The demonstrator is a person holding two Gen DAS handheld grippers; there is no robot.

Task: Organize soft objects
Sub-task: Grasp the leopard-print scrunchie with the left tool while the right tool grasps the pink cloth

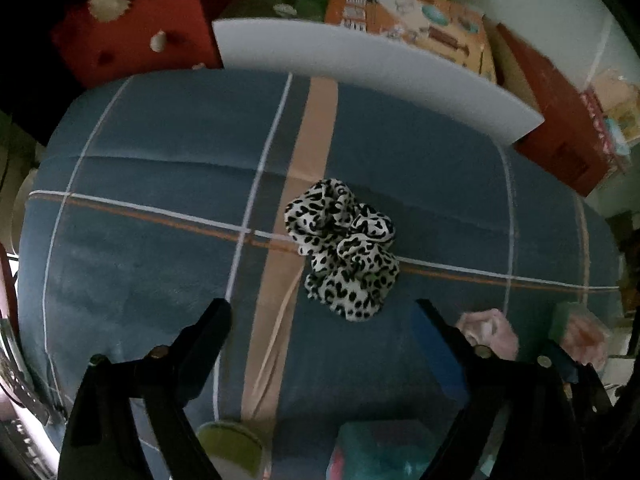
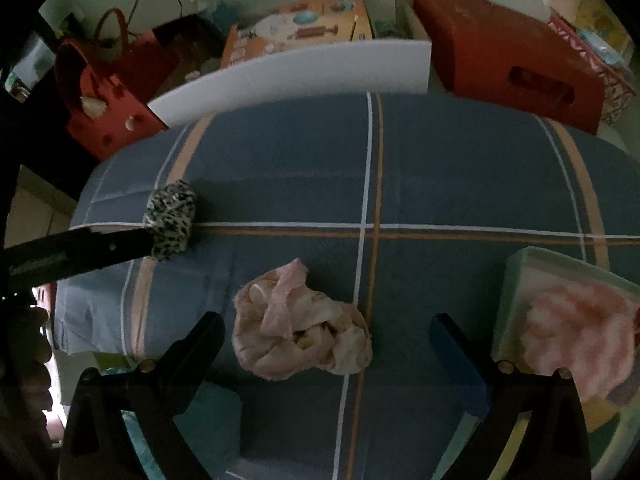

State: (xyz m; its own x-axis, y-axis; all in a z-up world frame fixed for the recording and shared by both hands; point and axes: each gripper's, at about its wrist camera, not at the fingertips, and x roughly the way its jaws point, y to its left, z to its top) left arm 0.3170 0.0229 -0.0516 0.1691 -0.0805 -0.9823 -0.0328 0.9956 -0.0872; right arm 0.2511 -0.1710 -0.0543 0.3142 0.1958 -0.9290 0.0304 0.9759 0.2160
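Note:
A black-and-white leopard-print scrunchie (image 1: 342, 248) lies on the blue plaid cushion (image 1: 160, 248), just ahead of my open, empty left gripper (image 1: 324, 312). It also shows in the right wrist view (image 2: 171, 221), touching the tip of the left gripper's finger (image 2: 80, 250). A crumpled pale pink cloth (image 2: 298, 330) lies on the cushion (image 2: 460, 168) between the spread fingers of my open right gripper (image 2: 328, 326); it also shows in the left wrist view (image 1: 490, 330). A pale green box (image 2: 516, 292) at the right holds a fluffy pink item (image 2: 580, 332).
A white board (image 2: 296, 76) stands along the cushion's far edge. Behind it are an orange printed box (image 2: 304, 28), a red box (image 2: 508, 56) and a red bag (image 2: 104, 92). A teal box (image 1: 384, 452) and a green-rimmed item (image 1: 232, 446) sit at the near edge.

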